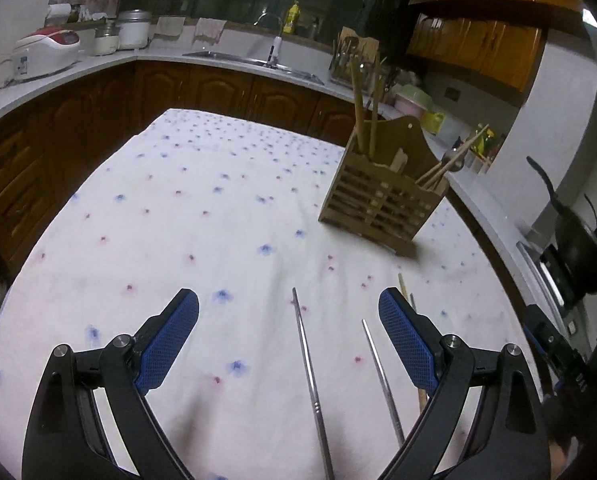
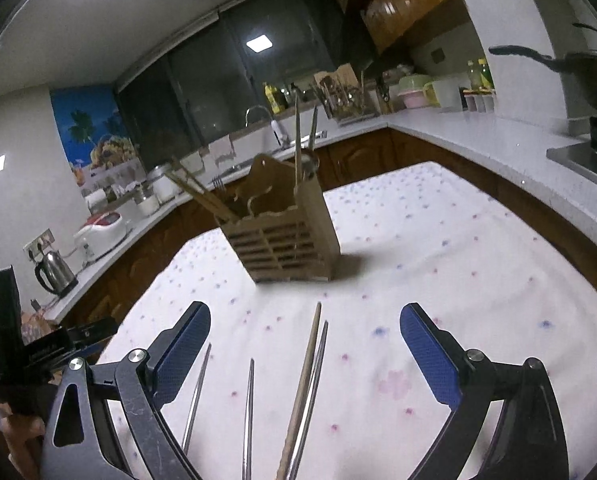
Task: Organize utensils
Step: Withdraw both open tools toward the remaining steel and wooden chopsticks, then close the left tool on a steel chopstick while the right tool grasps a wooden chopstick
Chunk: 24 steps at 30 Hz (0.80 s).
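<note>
Across the table (image 1: 218,220), covered by a white cloth dotted with small blue and pink flowers, a wooden utensil holder (image 1: 382,204) stands upright toward the far right side in the left wrist view. Its slatted front faces the cameras. Two wooden chopsticks (image 1: 364,108) rise nearly upright from its left compartment, and another pair (image 1: 450,162) leans out to the right beside a metal spoon (image 1: 454,160). From the right wrist view the same holder (image 2: 288,236) sits centred and well ahead of the tongs, with wooden sticks leaning left and metal handles standing at its right.

Nearer the cameras, loose utensils lie flat on the cloth. Two metal chopsticks (image 1: 312,380) lie between the left tongs (image 1: 288,340), which are spread wide and grip nothing. The right tongs (image 2: 304,354) are likewise spread wide and empty; between them lie a wooden chopstick (image 2: 302,388) and thin metal chopsticks (image 2: 249,416), the wooden one touching a metal one just beside it. All of these lie apart from the holder.
</note>
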Each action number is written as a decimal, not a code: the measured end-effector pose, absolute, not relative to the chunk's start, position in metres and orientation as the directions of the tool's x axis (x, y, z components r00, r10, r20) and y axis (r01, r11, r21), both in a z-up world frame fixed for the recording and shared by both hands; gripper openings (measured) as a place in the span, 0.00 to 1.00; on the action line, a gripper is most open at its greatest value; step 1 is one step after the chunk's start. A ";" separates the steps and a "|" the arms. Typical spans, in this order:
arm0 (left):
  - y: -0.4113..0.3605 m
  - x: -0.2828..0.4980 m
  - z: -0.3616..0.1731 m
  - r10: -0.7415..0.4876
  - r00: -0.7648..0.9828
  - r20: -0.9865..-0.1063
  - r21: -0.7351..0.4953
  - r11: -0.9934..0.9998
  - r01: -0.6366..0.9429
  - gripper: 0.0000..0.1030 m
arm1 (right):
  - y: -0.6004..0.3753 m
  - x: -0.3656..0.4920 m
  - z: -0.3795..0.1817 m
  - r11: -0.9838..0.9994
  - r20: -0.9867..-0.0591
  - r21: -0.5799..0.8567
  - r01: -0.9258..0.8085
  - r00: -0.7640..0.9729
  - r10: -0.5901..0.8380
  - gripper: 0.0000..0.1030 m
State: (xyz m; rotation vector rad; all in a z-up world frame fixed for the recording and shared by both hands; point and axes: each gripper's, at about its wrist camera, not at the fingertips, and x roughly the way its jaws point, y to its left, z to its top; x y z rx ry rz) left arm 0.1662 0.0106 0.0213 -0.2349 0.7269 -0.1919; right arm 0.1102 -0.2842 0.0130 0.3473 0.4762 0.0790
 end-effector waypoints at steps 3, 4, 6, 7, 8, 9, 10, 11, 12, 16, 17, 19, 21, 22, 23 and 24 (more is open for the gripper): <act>0.008 0.167 0.018 -0.248 0.722 -0.646 -0.266 0.960 0.092 0.91 | -0.281 0.112 0.008 0.940 -0.455 0.341 0.007 0.876 0.159 0.94; 0.008 0.167 0.017 -0.247 0.718 -0.650 -0.263 0.960 0.092 0.91 | -0.281 0.112 0.007 0.940 -0.459 0.340 0.007 0.874 0.159 0.94; 0.005 0.169 0.014 -0.240 0.710 -0.662 -0.250 0.964 0.093 0.91 | -0.280 0.113 0.006 0.942 -0.466 0.336 0.009 0.871 0.158 0.94; 0.002 0.169 0.013 -0.231 0.704 -0.671 -0.236 0.967 0.092 0.91 | -0.280 0.113 0.005 0.942 -0.468 0.335 0.009 0.869 0.158 0.93; 0.000 0.170 0.011 -0.222 0.698 -0.680 -0.222 0.971 0.092 0.91 | -0.280 0.114 0.005 0.943 -0.472 0.333 0.008 0.867 0.160 0.93; -0.001 0.170 0.010 -0.219 0.694 -0.686 -0.215 0.972 0.095 0.91 | -0.280 0.115 0.004 0.943 -0.474 0.331 0.007 0.866 0.160 0.93; -0.003 0.171 0.009 -0.217 0.690 -0.691 -0.209 0.973 0.097 0.91 | -0.280 0.115 0.004 0.944 -0.477 0.330 0.008 0.864 0.160 0.93; -0.004 0.171 0.007 -0.216 0.687 -0.694 -0.206 0.974 0.098 0.91 | -0.280 0.116 0.003 0.944 -0.481 0.329 0.008 0.862 0.160 0.93; -0.006 0.172 0.006 -0.215 0.683 -0.698 -0.202 0.974 0.099 0.91 | -0.281 0.117 0.002 0.944 -0.484 0.330 0.009 0.860 0.161 0.92; -0.010 0.175 -0.001 -0.214 0.662 -0.719 -0.189 0.976 0.110 0.87 | -0.281 0.122 -0.003 0.945 -0.506 0.328 0.010 0.847 0.166 0.88; -0.011 0.177 -0.003 -0.216 0.654 -0.725 -0.190 0.975 0.113 0.84 | -0.281 0.123 -0.004 0.945 -0.514 0.328 0.011 0.841 0.169 0.84; -0.013 0.180 -0.007 -0.219 0.636 -0.740 -0.189 0.975 0.115 0.80 | -0.281 0.126 -0.008 0.942 -0.528 0.334 0.010 0.830 0.178 0.76; -0.014 0.184 -0.012 -0.224 0.617 -0.755 -0.192 0.974 0.118 0.72 | -0.281 0.131 -0.012 0.942 -0.549 0.337 0.010 0.814 0.188 0.69; -0.015 0.186 -0.015 -0.230 0.606 -0.762 -0.198 0.973 0.120 0.70 | -0.280 0.133 -0.014 0.942 -0.558 0.336 0.010 0.807 0.191 0.64; -0.015 0.187 -0.016 -0.235 0.600 -0.765 -0.202 0.972 0.123 0.68 | -0.279 0.135 -0.016 0.942 -0.567 0.334 0.011 0.801 0.192 0.60; -0.016 0.188 -0.017 -0.239 0.594 -0.768 -0.204 0.971 0.126 0.67 | -0.279 0.137 -0.017 0.943 -0.576 0.333 0.011 0.795 0.194 0.57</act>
